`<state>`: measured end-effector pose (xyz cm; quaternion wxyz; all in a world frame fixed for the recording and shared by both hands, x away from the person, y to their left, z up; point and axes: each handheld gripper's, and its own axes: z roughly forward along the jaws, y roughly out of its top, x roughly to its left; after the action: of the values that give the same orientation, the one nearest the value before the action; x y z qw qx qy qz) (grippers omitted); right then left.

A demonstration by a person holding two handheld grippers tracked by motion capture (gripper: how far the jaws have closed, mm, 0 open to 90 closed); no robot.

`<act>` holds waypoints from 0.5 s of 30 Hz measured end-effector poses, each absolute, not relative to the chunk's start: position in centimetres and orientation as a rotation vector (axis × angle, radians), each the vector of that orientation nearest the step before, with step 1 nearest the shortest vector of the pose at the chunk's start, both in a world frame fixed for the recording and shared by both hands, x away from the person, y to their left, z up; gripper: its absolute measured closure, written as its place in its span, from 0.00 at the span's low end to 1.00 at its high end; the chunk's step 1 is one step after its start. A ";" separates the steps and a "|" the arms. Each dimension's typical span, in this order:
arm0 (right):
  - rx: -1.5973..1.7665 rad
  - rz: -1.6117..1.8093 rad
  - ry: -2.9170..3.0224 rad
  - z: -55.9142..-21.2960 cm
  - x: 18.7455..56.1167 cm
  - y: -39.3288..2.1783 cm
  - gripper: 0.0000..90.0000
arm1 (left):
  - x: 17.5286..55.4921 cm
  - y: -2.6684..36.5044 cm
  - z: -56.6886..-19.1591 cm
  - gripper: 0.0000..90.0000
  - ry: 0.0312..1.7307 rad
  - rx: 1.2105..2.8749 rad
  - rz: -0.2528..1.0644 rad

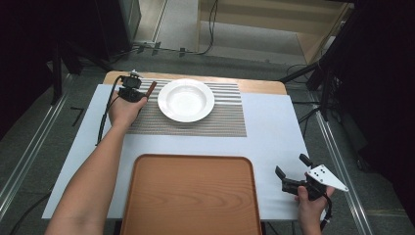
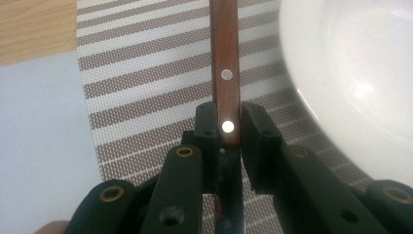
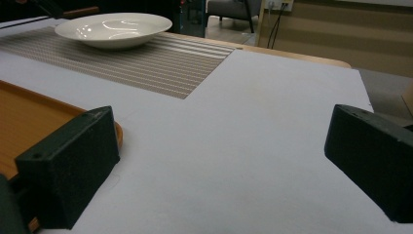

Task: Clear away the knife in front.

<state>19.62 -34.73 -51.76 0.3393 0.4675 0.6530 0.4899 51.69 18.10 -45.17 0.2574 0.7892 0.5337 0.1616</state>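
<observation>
A dim room with dark stands and cables on a grey floor surrounds a table covered in matte white sheet, its wooden edge showing at the far side. On it lies a woven placemat in brown and pale stripes, and on that sits a glossy white shallow bowl, round with a broad rim. Nearer the person is an empty wooden tray with rounded corners and a raised lip.

At about ten o'clock from the bowl, the left claw is clamped on a reddish-brown wooden handle, flat-sided with two bright metal rivets, most likely of a knife or similar piece of cutlery; its working end is hidden behind the jaws. The handle sits over the placemat, just beside the bowl's rim, and whether it rests on the mat I cannot tell.

The right claw hovers at five o'clock near the tray's corner, jaws spread wide with nothing between them.

My guess is the cutlery is being laid beside the bowl; next it needs lowering flat, parallel to the rim, before release.
</observation>
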 end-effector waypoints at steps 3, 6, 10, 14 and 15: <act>1.220 1.273 1.700 -51.8 19.6 -34.7 0.00 | 51.1 18.2 -44.9 0.85 1.433 2.140 0.438; 1.218 1.274 1.701 -51.8 19.6 -34.7 0.00 | 50.6 18.4 -44.6 0.85 1.423 2.125 0.429; 1.223 1.273 1.700 -51.8 19.6 -34.7 0.00 | 49.3 18.5 -44.1 0.85 1.368 2.139 0.407; 1.224 1.275 1.700 -51.8 19.6 -34.8 0.00 | 48.4 18.5 -43.6 0.85 1.343 2.132 0.411; 1.224 1.276 1.700 -51.8 19.6 -34.7 0.00 | 47.6 18.3 -43.4 0.85 1.322 2.141 0.419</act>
<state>19.61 -34.75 -51.75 0.3377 0.4698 0.6523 0.4897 47.65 18.30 -43.45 0.2911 0.8030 0.4957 0.1572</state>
